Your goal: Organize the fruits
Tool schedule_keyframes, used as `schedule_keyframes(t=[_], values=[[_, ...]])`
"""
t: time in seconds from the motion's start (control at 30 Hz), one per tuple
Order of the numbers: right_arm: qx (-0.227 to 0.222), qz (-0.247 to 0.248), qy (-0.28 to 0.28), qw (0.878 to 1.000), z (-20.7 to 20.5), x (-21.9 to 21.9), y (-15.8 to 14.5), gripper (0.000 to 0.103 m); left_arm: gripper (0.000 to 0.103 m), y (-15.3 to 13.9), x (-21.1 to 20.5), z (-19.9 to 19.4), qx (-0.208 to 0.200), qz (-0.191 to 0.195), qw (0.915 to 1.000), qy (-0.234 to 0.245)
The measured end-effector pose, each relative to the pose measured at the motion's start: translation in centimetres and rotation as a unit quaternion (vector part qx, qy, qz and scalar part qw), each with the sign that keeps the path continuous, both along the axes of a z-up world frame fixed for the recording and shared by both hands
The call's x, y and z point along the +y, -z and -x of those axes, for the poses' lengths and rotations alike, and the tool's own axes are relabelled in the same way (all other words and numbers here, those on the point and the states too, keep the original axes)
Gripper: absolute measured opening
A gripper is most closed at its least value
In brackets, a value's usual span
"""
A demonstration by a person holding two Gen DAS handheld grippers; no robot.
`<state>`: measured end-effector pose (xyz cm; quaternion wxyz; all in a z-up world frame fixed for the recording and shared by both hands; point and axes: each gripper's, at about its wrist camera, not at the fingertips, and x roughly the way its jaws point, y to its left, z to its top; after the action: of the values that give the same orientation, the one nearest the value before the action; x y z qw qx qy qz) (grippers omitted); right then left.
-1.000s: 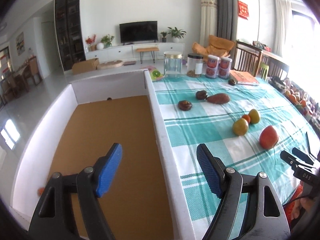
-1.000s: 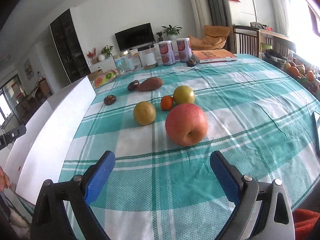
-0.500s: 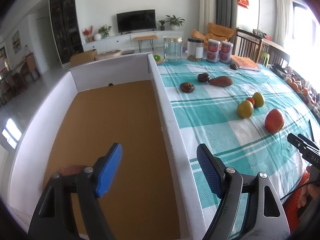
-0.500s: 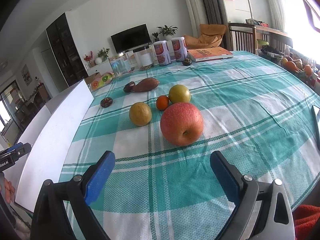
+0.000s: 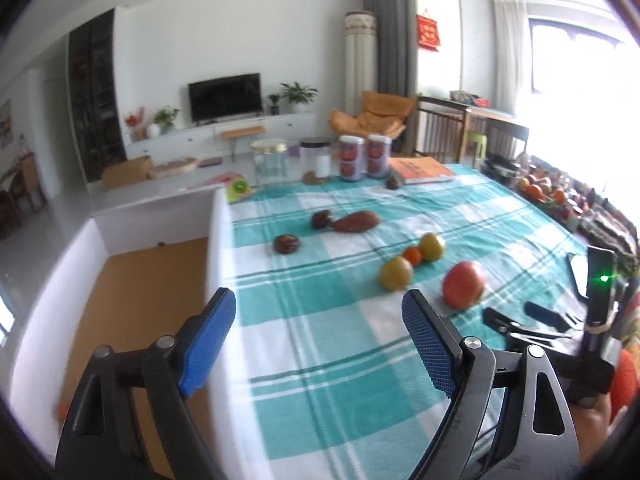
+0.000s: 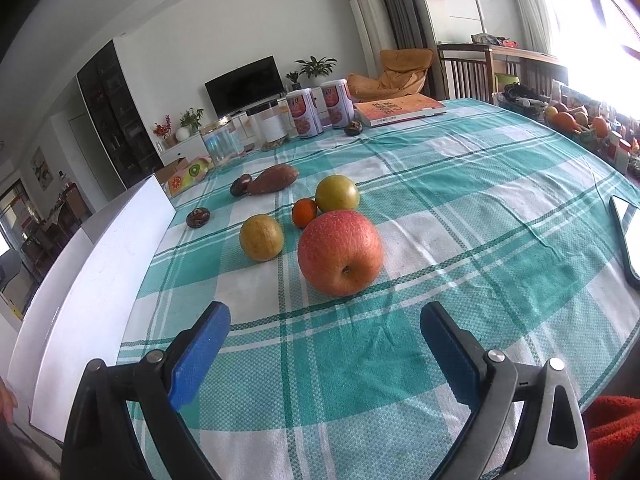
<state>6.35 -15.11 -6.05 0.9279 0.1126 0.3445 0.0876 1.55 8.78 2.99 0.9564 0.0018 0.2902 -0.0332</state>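
Observation:
A big red apple (image 6: 340, 252) lies on the teal checked tablecloth (image 6: 460, 240), just beyond my open, empty right gripper (image 6: 324, 344). Behind it lie a yellow fruit (image 6: 261, 237), a small orange (image 6: 304, 212) and a yellow-green fruit (image 6: 337, 193). Further back are a sweet potato (image 6: 274, 178) and two dark fruits (image 6: 198, 217). My left gripper (image 5: 318, 330) is open and empty above the cloth beside the white-walled box (image 5: 218, 248). In the left wrist view the apple (image 5: 463, 284) lies to the right of its fingers, and the right gripper (image 5: 520, 320) shows beyond it.
Jars and two cans (image 6: 304, 114) stand at the table's far edge beside an orange book (image 6: 400, 109). A phone (image 6: 628, 236) lies at the right. A basket of fruit (image 6: 568, 120) sits far right. A small orange thing (image 5: 60, 410) lies in the box's near corner.
My left gripper has swung right, from over the box's brown floor to over the tablecloth. My right gripper has moved closer to the red apple. Both stay open.

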Motion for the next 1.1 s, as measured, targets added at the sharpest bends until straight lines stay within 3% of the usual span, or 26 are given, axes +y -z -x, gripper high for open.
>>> schedule_keyframes(t=[0.07, 0.17, 0.3, 0.5, 0.67, 0.77, 0.83, 0.97, 1.1], values=[[-0.002, -0.005, 0.007, 1.0, 0.1, -0.4, -0.1, 0.096, 0.087, 1.2, -1.8, -1.1, 0.041, 0.033, 0.998, 0.034], [-0.007, -0.015, 0.019, 1.0, 0.4, -1.0, -0.2, 0.096, 0.087, 3.9, -4.1, -2.5, 0.113, 0.086, 0.9872, 0.073], [-0.007, -0.028, 0.036, 0.999, 0.5, -1.9, -0.2, 0.096, 0.087, 7.9, -6.5, -4.3, 0.155, 0.073, 0.9824, 0.074], [0.015, -0.044, 0.052, 0.998, -0.1, -2.7, 0.4, 0.096, 0.087, 12.2, -6.9, -7.4, 0.161, 0.027, 0.9858, 0.038], [0.033, -0.078, 0.059, 0.995, -0.5, -4.0, 1.0, 0.096, 0.087, 14.0, -6.2, -8.9, 0.151, -0.013, 0.9884, 0.013], [0.064, -0.11, 0.082, 0.988, -1.5, -5.9, 1.3, 0.096, 0.088, 14.0, -5.8, -8.9, 0.152, -0.005, 0.9883, 0.013], [0.086, -0.091, 0.096, 0.987, -3.1, -7.1, 1.2, 0.096, 0.091, 14.1, -6.1, -9.0, 0.155, -0.012, 0.9876, 0.016], [0.119, 0.022, 0.124, 0.985, -6.6, -8.6, 2.0, 0.096, 0.093, 14.2, -6.3, -9.1, 0.158, -0.021, 0.9871, 0.017], [0.151, -0.006, 0.145, 0.978, -7.1, -10.4, 3.8, 0.096, 0.093, 14.2, -6.3, -9.2, 0.158, -0.021, 0.9871, 0.017]])
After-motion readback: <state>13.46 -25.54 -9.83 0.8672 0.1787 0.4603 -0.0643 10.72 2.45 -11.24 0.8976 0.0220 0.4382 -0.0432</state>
